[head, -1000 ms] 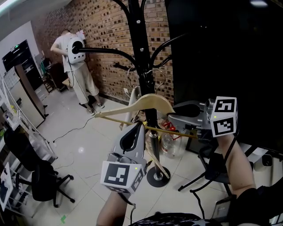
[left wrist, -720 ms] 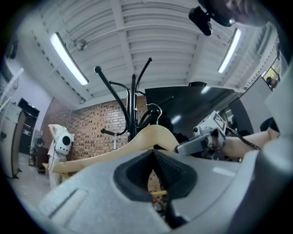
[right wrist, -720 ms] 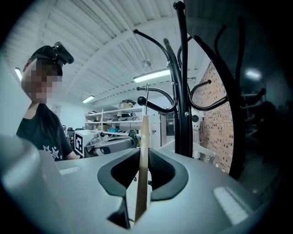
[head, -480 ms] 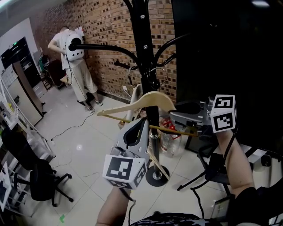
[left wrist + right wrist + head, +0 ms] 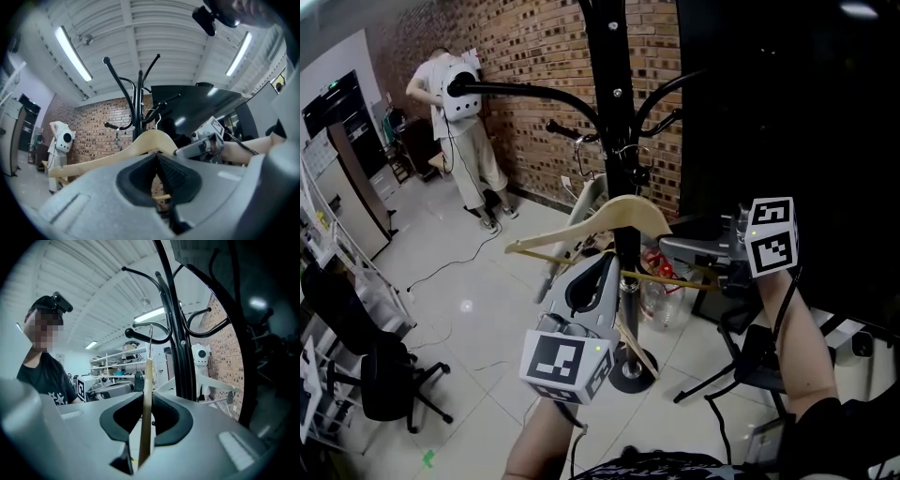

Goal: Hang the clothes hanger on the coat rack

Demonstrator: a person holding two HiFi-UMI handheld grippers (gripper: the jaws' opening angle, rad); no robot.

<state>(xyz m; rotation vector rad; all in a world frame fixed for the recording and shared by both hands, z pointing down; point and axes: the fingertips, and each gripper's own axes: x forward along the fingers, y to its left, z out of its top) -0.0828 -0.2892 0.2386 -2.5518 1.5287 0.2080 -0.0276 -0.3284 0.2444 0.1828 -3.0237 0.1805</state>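
A pale wooden hanger (image 5: 623,211) hangs level in front of the black coat rack (image 5: 617,103). My right gripper (image 5: 668,246) is shut on the hanger's right shoulder; in the right gripper view the wood (image 5: 148,376) stands edge-on between the pads. The hanger's wire hook (image 5: 151,336) rises close to a knobbed rack arm (image 5: 133,333); I cannot tell whether it rests on that arm. My left gripper (image 5: 604,264) is shut with its tip at the hanger's lower bar. Nothing shows clamped between its pads (image 5: 165,171).
A person in white (image 5: 464,112) stands by the brick wall at the back left. Plastic bottles (image 5: 661,300) stand by the rack's round base (image 5: 633,375). A black office chair (image 5: 380,384) is at the lower left and another chair (image 5: 750,361) at the right.
Both grippers and the hanger have sunk slightly and sit a little further left against the rack pole. Both sets of jaws look unchanged.
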